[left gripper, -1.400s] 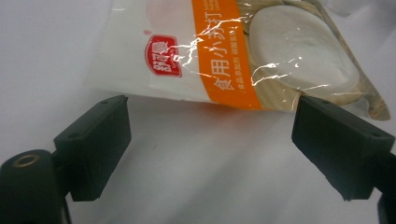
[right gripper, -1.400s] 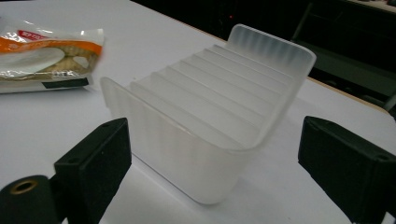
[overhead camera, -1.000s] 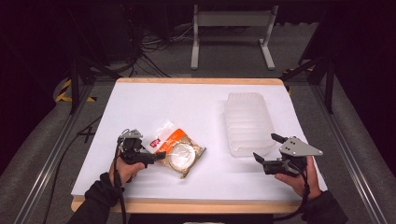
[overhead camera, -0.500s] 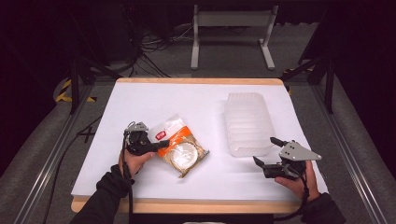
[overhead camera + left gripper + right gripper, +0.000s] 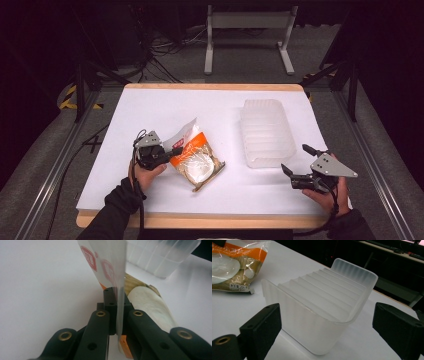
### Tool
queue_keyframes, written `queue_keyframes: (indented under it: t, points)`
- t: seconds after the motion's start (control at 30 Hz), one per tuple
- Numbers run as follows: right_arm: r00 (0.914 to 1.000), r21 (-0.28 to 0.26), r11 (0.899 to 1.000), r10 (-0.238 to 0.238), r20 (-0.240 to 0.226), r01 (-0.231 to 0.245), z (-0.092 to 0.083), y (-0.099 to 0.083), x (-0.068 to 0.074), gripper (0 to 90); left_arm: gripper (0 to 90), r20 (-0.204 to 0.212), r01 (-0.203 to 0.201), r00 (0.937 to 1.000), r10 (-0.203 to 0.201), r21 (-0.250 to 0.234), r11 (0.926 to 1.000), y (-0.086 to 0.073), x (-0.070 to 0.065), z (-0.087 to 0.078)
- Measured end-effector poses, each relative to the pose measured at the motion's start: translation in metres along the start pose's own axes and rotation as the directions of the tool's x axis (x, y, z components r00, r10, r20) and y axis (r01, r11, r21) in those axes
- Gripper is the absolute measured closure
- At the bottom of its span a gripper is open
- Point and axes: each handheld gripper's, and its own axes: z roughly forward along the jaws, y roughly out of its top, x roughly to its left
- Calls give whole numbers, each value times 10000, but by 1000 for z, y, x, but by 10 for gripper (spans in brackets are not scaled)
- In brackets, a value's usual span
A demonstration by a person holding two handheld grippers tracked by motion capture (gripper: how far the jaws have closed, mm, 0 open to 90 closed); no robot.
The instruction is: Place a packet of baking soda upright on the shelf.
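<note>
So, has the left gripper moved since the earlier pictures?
Yes. The left gripper went right, toward the white bin, and its jaws have just been closing on the snack bag.

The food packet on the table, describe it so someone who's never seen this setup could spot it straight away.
On the white table, look left of the frosted plastic bin. There lies a clear plastic packet with an orange band, red print and a round pale food inside. The left gripper is clamped on its near edge, and it is the one printed, colourful thing there.
</note>
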Motion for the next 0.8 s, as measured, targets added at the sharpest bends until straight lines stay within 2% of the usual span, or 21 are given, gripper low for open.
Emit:
queue_keyframes:
  t: [0.07,0.17,0.33,0.5,0.53,0.63,0.7,0.8]
  points:
    - [10000,44,10000,41,40,-42,-1,-2,-2,89,899,61,-340,9994,341,-210,9992,4,-5,-2]
    - [9999,40,9999,142,10,-142,-2,-6,-5,87,900,196,-644,9977,653,-435,9970,10,-13,-4]
    - [10000,156,9998,81,54,-82,-3,-12,-5,92,899,314,-987,9944,1010,-656,9930,17,-19,-5]
    - [9997,514,9985,-188,162,179,-3,-20,-3,91,900,498,-997,9933,1043,-875,9912,22,-21,-4]
    - [9996,572,9981,-219,177,208,-4,-21,-4,91,900,506,-1103,9920,1153,-921,9896,23,-21,-4]
    - [9997,851,9963,-105,234,84,-5,-29,-8,89,900,632,-1107,9910,1180,-1092,9878,27,-24,-3]
    - [9996,992,9949,161,224,-182,-7,-35,-12,89,900,772,-1198,9885,1297,-1223,9852,33,-27,-2]
    - [9995,1126,9934,177,277,-208,-7,-37,-13,86,900,875,-1186,9875,1310,-1343,9838,37,-30,-1]
